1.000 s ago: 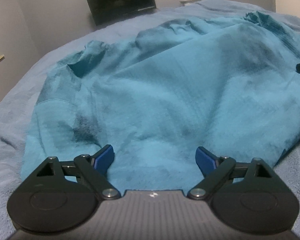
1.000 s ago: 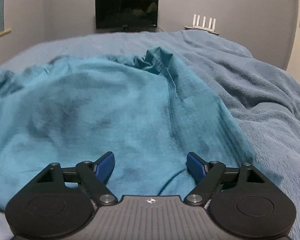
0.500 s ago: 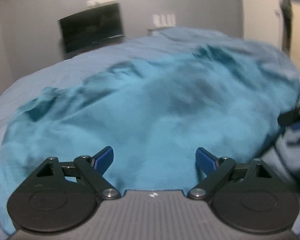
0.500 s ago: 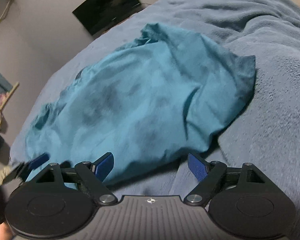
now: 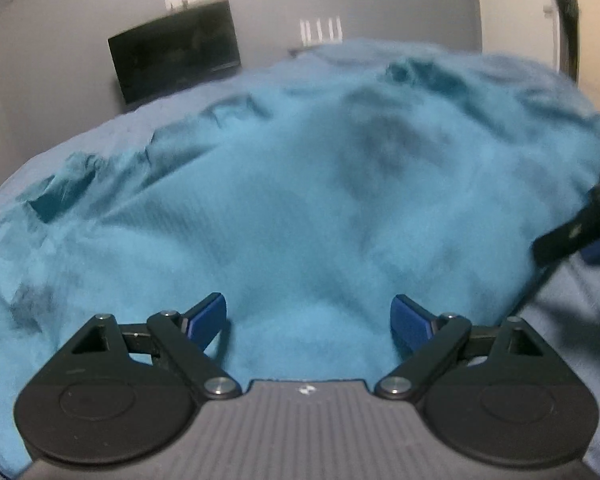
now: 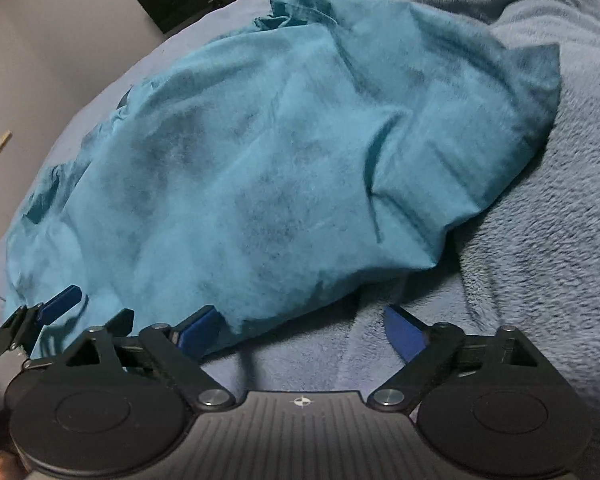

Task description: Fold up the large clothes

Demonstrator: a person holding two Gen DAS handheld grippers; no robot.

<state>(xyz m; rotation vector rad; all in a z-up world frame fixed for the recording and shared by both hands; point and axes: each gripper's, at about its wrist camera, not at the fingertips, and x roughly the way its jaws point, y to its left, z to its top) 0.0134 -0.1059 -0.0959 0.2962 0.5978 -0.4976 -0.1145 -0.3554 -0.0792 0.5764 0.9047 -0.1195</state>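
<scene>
A large teal garment [image 6: 268, 152] is lying rumpled and spread across a blue fleece blanket [image 6: 540, 248] that is covering the bed. The left gripper [image 5: 308, 318] is hovering with its jaws standing wide apart and holding nothing; the garment's near edge is lying directly between and just beyond its blue fingertips [image 5: 210, 314], and the cloth is filling nearly everything ahead of them, though this view is blurring. The right gripper [image 6: 304, 330] is likewise sitting with its jaws spread wide and gripping nothing; the garment's lower hem is running just past its left fingertip [image 6: 202, 326], while bare blanket is showing between the jaws and in front of the right one. Ahead and to the right of those jaws, a folded-over flap of the garment is bulging into a thick rounded corner. The left gripper is also showing in the right wrist view, off beyond the left jaw, at the cloth's near-left edge. Far beyond both sets of jaws, a dark monitor [image 5: 176, 50] is standing against a grey wall [image 5: 60, 40].
</scene>
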